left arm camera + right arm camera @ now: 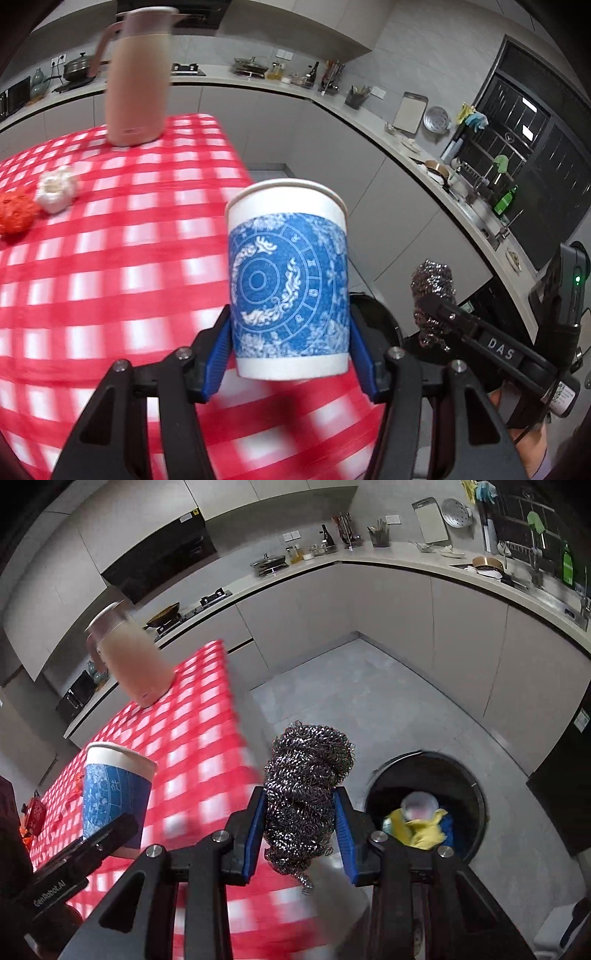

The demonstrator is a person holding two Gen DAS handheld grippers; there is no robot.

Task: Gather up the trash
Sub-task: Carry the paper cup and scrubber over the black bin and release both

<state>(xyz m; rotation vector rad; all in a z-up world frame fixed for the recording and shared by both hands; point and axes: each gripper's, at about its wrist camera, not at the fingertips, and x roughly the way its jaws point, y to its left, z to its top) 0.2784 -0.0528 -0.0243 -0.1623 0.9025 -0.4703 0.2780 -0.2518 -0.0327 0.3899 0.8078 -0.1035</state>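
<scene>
My left gripper is shut on a blue-and-white paper cup, upright, held above the edge of the red checked table. The cup also shows in the right wrist view. My right gripper is shut on a steel wool scourer, held past the table edge; the scourer also shows in the left wrist view. A round black trash bin stands on the floor to the right, holding yellow and blue trash and a clear cup.
A pink thermos jug stands at the table's far side. A white garlic-like ball and an orange item lie at the table's left. Kitchen counters with cookware run along the walls. Grey floor lies beyond the table.
</scene>
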